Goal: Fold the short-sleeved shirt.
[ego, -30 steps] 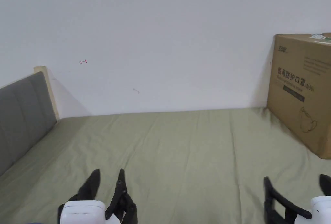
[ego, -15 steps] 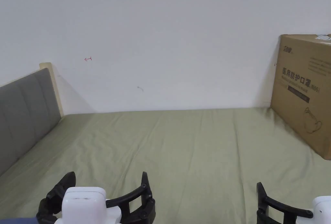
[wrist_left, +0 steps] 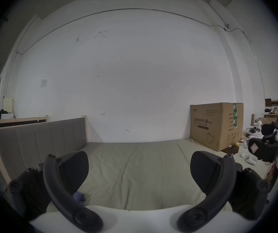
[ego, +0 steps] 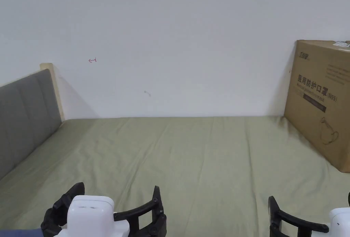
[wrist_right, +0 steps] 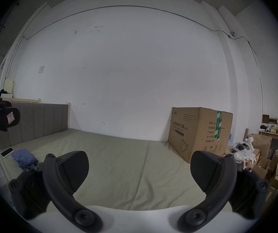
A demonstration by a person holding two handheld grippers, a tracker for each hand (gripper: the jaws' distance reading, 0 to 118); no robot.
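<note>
A crumpled blue shirt (wrist_right: 24,159) lies on the olive bed sheet (wrist_right: 126,161) near the grey headboard; a bit of the blue shirt (wrist_left: 79,197) peeks out behind my left jaw. My left gripper (ego: 118,188) hovers low over the sheet at the bottom left, jaws wide apart and empty; the left gripper (wrist_left: 139,169) frames bare sheet. My right gripper (ego: 310,200) is at the bottom right, open and empty, and the right gripper (wrist_right: 139,169) also frames bare sheet. The shirt is to the left of both grippers, untouched.
A large cardboard box (ego: 321,101) stands on the bed's far right against the white wall. The grey headboard (ego: 24,114) closes the left side. A phone (wrist_right: 7,152) lies beside the shirt. Boxes and clutter (wrist_right: 261,152) sit past the bed's right edge.
My left gripper's jaws have spread from a narrow gap to wide open. Both grippers sit slightly lower in the head view; the head camera shifted a little.
</note>
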